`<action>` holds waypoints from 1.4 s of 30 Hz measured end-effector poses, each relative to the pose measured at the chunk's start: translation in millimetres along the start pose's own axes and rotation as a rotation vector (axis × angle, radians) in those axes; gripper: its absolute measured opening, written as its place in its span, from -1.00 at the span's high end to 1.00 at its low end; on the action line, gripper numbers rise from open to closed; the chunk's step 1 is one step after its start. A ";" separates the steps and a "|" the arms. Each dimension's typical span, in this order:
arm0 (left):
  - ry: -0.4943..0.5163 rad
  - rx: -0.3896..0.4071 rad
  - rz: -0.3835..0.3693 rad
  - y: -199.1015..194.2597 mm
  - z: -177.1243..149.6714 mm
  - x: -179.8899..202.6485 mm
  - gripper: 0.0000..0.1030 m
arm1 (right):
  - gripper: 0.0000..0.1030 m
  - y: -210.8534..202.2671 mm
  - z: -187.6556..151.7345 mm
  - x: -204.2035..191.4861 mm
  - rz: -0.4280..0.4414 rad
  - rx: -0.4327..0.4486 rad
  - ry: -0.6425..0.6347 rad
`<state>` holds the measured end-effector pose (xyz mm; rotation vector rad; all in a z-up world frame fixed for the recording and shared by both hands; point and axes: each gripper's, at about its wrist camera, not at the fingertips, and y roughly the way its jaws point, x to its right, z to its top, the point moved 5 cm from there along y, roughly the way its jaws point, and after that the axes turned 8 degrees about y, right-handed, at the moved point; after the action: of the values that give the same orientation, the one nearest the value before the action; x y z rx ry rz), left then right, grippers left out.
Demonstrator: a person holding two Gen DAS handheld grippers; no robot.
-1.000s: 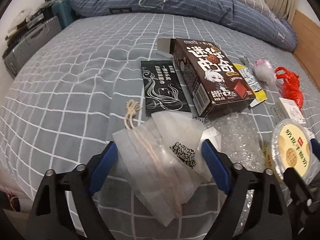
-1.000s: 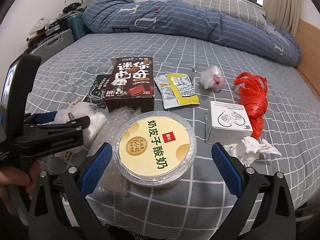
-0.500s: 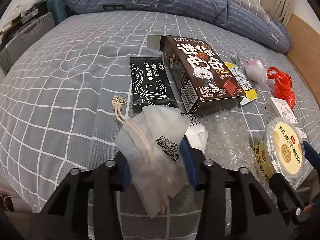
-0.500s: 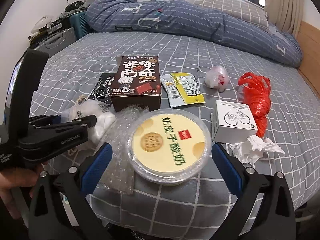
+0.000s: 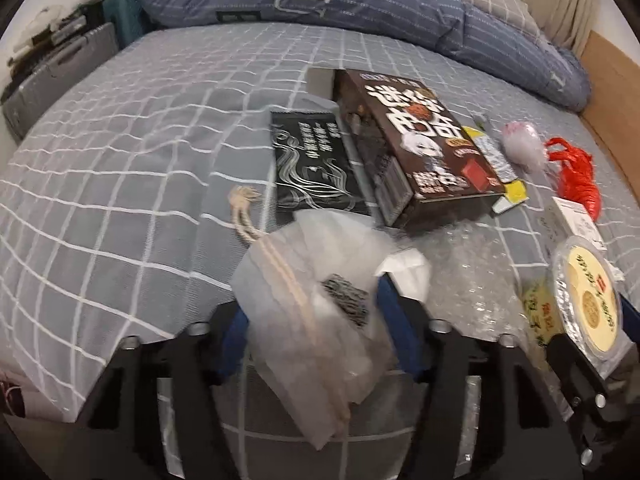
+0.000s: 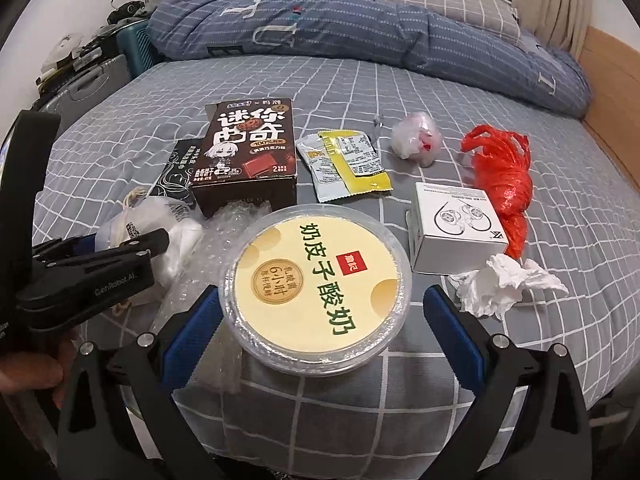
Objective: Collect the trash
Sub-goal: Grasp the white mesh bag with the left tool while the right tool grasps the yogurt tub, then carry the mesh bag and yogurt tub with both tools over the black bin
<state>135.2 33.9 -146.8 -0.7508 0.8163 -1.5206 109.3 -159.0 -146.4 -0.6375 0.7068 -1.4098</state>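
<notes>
Grey checked bed [image 6: 520,184] carrying scattered trash. Round yoghurt tub [image 6: 316,288], yellow lid, between the right gripper [image 6: 320,332] jaws, which stand apart. Translucent white drawstring pouch [image 5: 312,320], crumpled, clamped by the left gripper [image 5: 312,336] jaws.

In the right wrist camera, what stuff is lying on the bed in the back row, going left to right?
Brown cookie box → yellow snack wrapper → little white plastic ball → red plastic bag.
</notes>
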 end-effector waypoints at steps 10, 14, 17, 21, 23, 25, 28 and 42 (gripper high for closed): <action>0.008 0.025 -0.030 -9.0 3.7 6.3 0.46 | -0.61 -1.3 1.1 -2.7 0.008 0.008 -0.007; 0.009 0.035 -0.028 -14.2 5.9 7.2 0.46 | -0.61 -6.0 3.7 -1.0 0.004 0.025 -0.004; 0.005 0.049 -0.027 -21.1 9.5 5.7 0.46 | -0.61 -9.0 6.3 1.7 0.003 0.034 0.005; 0.001 0.066 -0.022 -30.4 11.9 4.2 0.46 | -0.61 -16.6 10.1 3.6 0.003 0.054 0.007; 0.004 0.072 -0.019 -35.6 13.2 5.1 0.46 | -0.61 -20.6 12.1 4.7 0.005 0.062 0.008; 0.007 0.078 -0.018 -41.0 14.5 6.8 0.46 | -0.61 -24.8 13.8 5.6 0.005 0.069 0.009; 0.011 0.089 -0.018 -51.0 16.5 8.7 0.46 | -0.61 -33.3 16.6 6.7 0.008 0.079 0.010; 0.036 0.144 -0.029 -101.7 4.4 26.2 0.46 | -0.61 -85.5 17.4 21.8 0.006 0.157 0.008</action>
<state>81.1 13.7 -59.0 -0.6328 0.7165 -1.6043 68.0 -186.6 -71.5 -0.5069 0.5968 -1.4475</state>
